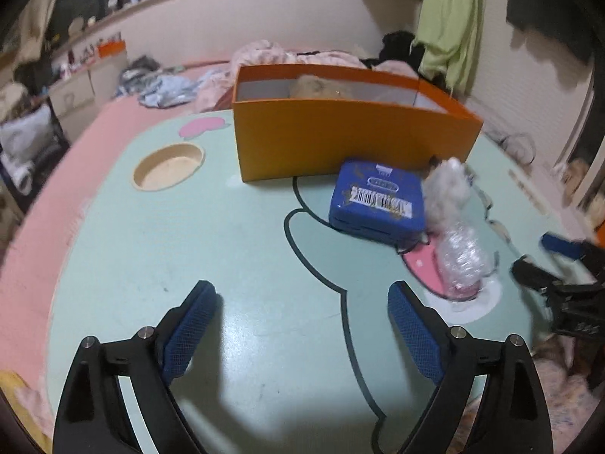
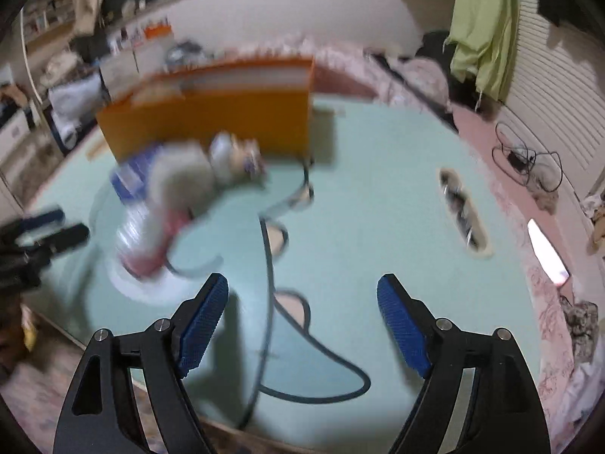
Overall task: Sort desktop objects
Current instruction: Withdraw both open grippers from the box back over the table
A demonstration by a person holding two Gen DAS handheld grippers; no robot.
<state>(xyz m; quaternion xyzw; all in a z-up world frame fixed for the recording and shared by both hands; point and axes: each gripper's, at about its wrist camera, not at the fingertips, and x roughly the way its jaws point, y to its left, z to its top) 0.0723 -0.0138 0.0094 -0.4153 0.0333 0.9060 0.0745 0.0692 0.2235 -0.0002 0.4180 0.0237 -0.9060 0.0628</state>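
An orange open-topped box (image 1: 340, 140) stands at the back of the mint-green table (image 1: 189, 246). In front of it lie a blue tin (image 1: 378, 196), a white fluffy item (image 1: 448, 185) and a clear crinkled bottle with a pink end (image 1: 463, 261). My left gripper (image 1: 302, 291) is open over bare tabletop, to the left of these. My right gripper (image 2: 302, 283) is also open and empty, to the right of the same blurred pile: bottle (image 2: 147, 242), fluffy item (image 2: 177, 181), tin (image 2: 128, 178), box (image 2: 211, 121). Each gripper shows at the edge of the other's view (image 1: 544, 259) (image 2: 56, 227).
A round recess (image 1: 168, 166) sits in the table's far left, and a long slot (image 2: 463, 212) near its right edge. A pink bed with crumpled clothes (image 1: 170, 83) lies behind the table. Cables (image 2: 525, 162) trail on the pink surface at the right.
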